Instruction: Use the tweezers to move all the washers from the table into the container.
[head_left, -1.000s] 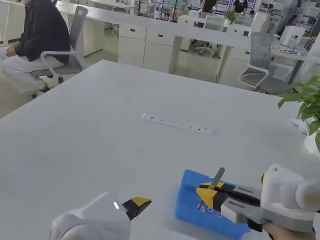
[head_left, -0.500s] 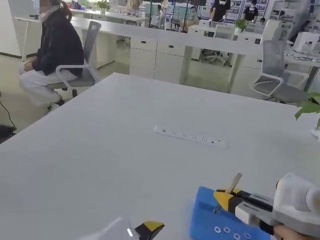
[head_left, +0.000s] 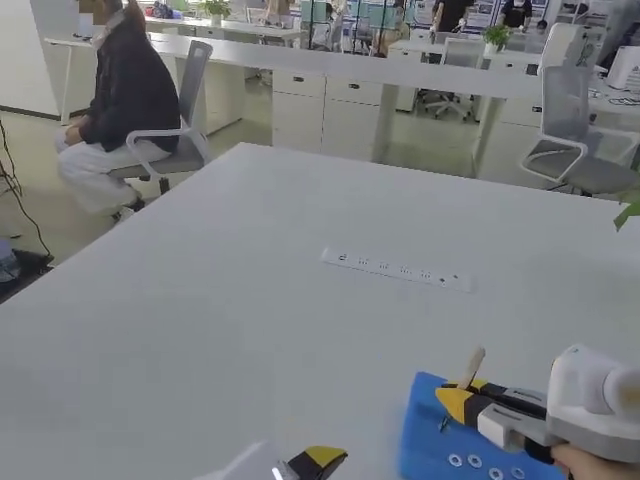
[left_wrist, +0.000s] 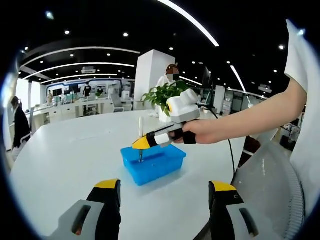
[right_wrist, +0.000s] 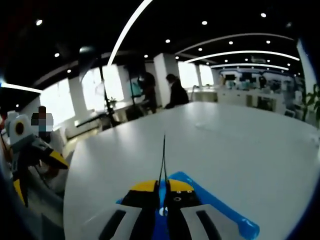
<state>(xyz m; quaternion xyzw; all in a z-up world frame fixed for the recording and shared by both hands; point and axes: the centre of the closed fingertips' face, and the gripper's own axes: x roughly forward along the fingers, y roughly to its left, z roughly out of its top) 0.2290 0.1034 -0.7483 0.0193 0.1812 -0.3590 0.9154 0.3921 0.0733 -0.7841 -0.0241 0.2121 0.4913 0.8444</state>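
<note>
Small dark symbols mark the long white power strip lying on the broad white table, but they are too small to read. The posters on the far wall are blurred.

The right gripper, held in a hand, has its yellow-tipped jaws pinched together on a pair of slim metal tweezers — in the right gripper view they show as a thin line rising from between the closed jaws. The tweezers stand nearly upright, with their tips pointing down into the shallow blue plastic container that sits on the table. Whether the tips grip anything cannot be told.

Several small silver ring-shaped washers lie on the container's floor, near the tweezers' tips.

The left gripper hovers apart from the container and holds nothing — its jaws are spread wide. A potted green plant stands on the table beyond the container.
</note>
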